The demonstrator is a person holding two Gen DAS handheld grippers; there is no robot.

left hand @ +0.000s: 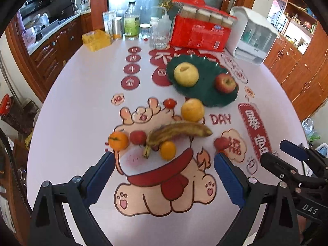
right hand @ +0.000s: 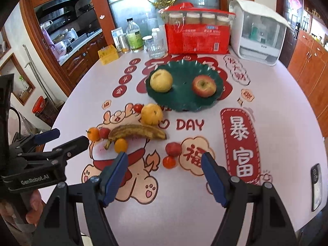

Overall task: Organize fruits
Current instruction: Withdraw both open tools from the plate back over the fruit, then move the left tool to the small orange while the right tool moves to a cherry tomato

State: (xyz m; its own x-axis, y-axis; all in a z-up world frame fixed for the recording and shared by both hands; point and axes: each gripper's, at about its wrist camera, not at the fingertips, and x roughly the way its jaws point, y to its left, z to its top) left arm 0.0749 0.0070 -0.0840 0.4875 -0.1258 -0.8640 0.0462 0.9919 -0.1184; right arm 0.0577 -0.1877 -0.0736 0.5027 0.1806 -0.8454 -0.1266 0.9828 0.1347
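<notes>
Browning banana [left hand: 176, 132] among bright fruits.

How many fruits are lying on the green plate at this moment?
2. A yellow apple lies on the left part of the green plate, and a red apple on the right part. None seems hidden; the other fruits lie on the table.

A home dining area opening onto a kitchen: a table [right hand: 287, 143] under a festive printed tablecloth [right hand: 242, 143] stands among wooden cabinets [right hand: 311, 65]. Behind its far-left corner, a range hood [right hand: 61, 2] hangs above a cluttered counter [right hand: 82, 39]. Bottles [right hand: 134, 34] and a dish cabinet [right hand: 258, 30] line the table's far edge.
</notes>
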